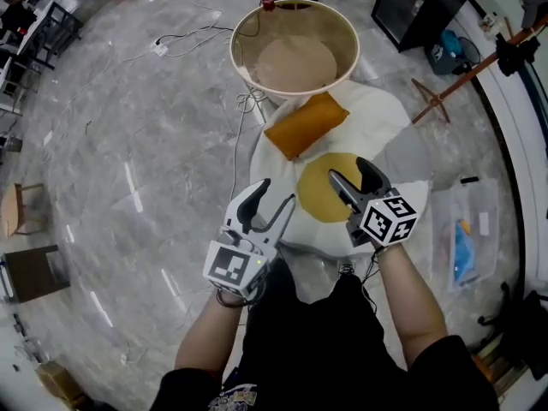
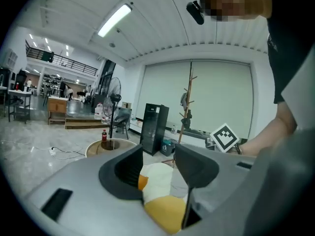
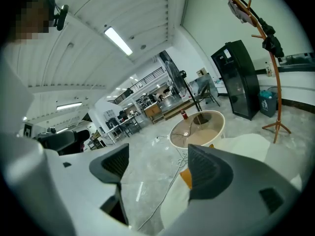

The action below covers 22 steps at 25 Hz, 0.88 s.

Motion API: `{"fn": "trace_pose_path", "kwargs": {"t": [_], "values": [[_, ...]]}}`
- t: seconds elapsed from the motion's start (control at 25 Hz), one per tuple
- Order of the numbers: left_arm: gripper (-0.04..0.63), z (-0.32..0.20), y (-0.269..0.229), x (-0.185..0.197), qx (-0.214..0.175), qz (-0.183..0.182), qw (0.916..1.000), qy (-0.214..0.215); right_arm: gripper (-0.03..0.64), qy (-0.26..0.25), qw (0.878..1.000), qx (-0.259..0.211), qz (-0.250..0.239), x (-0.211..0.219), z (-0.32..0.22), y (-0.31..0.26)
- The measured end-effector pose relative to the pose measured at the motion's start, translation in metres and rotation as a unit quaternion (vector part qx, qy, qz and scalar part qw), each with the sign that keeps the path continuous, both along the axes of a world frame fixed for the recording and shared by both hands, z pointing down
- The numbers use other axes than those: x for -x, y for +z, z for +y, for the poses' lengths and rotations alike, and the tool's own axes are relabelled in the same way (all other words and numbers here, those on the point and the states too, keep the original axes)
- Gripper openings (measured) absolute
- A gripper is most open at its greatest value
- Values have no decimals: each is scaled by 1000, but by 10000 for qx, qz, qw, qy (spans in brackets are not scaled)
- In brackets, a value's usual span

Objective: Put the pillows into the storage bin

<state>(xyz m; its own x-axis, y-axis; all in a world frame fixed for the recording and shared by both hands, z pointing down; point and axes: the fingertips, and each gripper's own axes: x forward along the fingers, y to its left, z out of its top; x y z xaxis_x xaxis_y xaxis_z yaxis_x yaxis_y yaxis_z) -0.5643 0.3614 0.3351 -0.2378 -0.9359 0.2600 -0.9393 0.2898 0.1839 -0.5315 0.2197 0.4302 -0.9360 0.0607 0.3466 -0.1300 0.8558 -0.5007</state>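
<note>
Currently nothing gripped on either side. Far left: open floor (image 1: 128, 187), only cables (image 1: 193, 32) trailing toward the bin, so plenty of swing room.

Left gripper (image 1: 272, 202): jaws partly spread, nothing clamped, hanging off the near-left edge of the white cushion (image 1: 385, 114), with the round yellow pillow (image 1: 315, 195) just right of its tips.

Up the middle: orange pillow (image 1: 306, 125), long axis lower-left to upper-right, far end just beside the foot of the storage bin (image 1: 342, 28). Bin straight beyond, mouth open, no pillow inside yet.

Right gripper (image 1: 353, 174): jaws wide, released, tips over the yellow pillow's right half. Looks the nearer of the two.

Can't tell if the yellow one is loose or sewn to the cushion.

Right side tighter: coat stand (image 1: 454, 80) and plastic bag (image 1: 467, 229) close by the cushion. Best carry line probably straight ahead.
</note>
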Motion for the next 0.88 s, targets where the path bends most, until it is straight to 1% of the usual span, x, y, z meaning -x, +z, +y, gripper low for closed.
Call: {"fn": "trace_pose_path", "kwargs": {"t": [0.08, 0.2, 0.28, 0.4, 0.64, 0.8, 0.88], "values": [[193, 3, 14, 26, -11, 55, 9996, 278, 378, 215, 9997, 10, 113, 20, 3, 14], [195, 3, 40, 61, 106, 143, 9980, 614, 391, 613, 9978, 128, 203, 47, 2, 35], [198, -1, 58, 79, 179, 225, 9967, 764, 399, 848, 9958, 235, 234, 61, -3, 48], [207, -13, 92, 96, 306, 331, 9947, 921, 399, 1034, 9938, 320, 266, 70, -10, 67], [231, -57, 176, 114, 533, 397, 9920, 1074, 400, 1012, 9935, 385, 354, 71, -22, 126], [267, -85, 253, 121, 832, 188, 9887, 1232, 400, 918, 9946, 409, 270, 67, -26, 167], [280, -99, 293, 132, 962, 58, 9878, 1227, 400, 825, 9957, 355, 239, 64, -25, 190]]}}
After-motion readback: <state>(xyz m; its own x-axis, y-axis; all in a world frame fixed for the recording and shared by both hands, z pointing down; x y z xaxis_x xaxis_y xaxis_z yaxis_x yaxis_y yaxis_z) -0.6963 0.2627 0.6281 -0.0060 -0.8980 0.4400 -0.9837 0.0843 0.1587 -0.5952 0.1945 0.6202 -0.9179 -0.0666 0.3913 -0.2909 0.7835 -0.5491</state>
